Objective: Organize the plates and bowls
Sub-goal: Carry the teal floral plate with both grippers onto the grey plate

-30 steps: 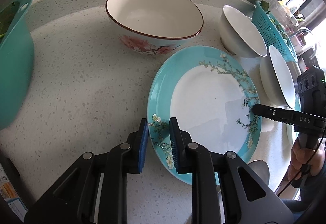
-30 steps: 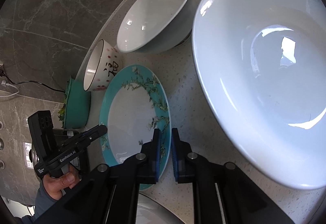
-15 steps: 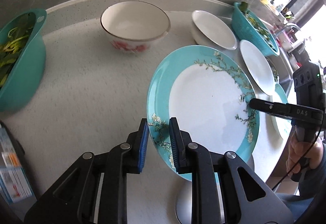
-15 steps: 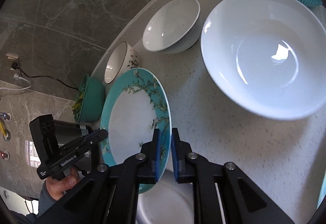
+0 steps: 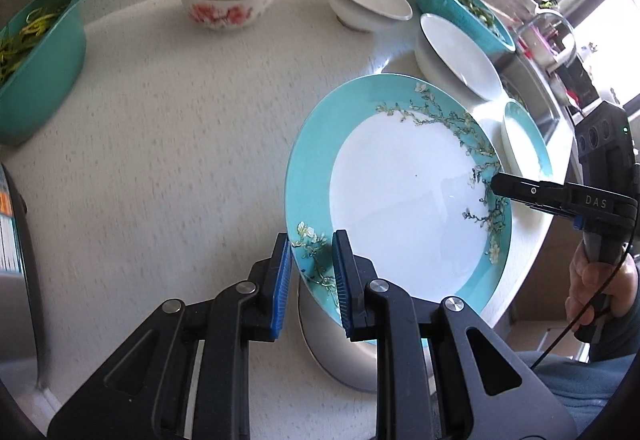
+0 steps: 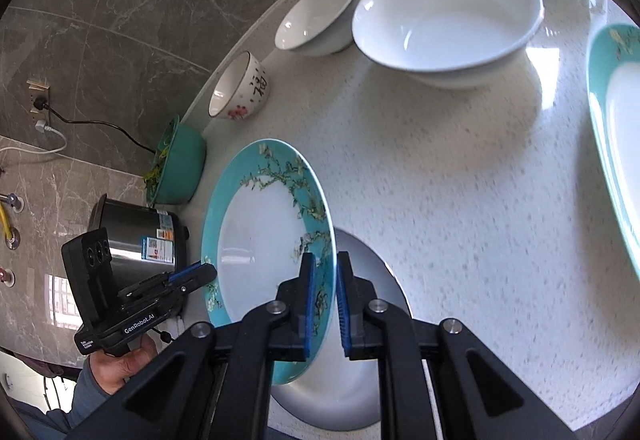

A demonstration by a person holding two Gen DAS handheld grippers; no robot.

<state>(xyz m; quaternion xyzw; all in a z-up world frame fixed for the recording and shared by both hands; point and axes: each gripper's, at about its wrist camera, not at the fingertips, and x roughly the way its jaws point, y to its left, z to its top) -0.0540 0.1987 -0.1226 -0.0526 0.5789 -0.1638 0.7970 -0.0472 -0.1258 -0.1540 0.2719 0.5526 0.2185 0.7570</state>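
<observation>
Both grippers hold a teal-rimmed white plate with blossom branches (image 5: 404,200) in the air above the counter. My left gripper (image 5: 310,276) is shut on its near rim. My right gripper (image 6: 323,302) is shut on the opposite rim; the plate also shows in the right wrist view (image 6: 260,240). Below the plate lies a plain grey-white plate (image 5: 332,352), also seen in the right wrist view (image 6: 360,380). A second teal plate (image 5: 528,144) lies at the right edge, and shows in the right wrist view (image 6: 616,144).
On the round speckled counter (image 5: 160,160) stand a red-flowered bowl (image 5: 228,0), a small white bowl (image 5: 368,4), a large white bowl (image 5: 456,52), a teal colander with greens (image 5: 464,4) and a teal bowl of greens (image 5: 36,56). A steel pot (image 6: 136,236) stands at the left.
The plate has been lifted higher and drawn back toward the near edge. The bowls look smaller and farther away, and the grey-white plate now shows beneath it.
</observation>
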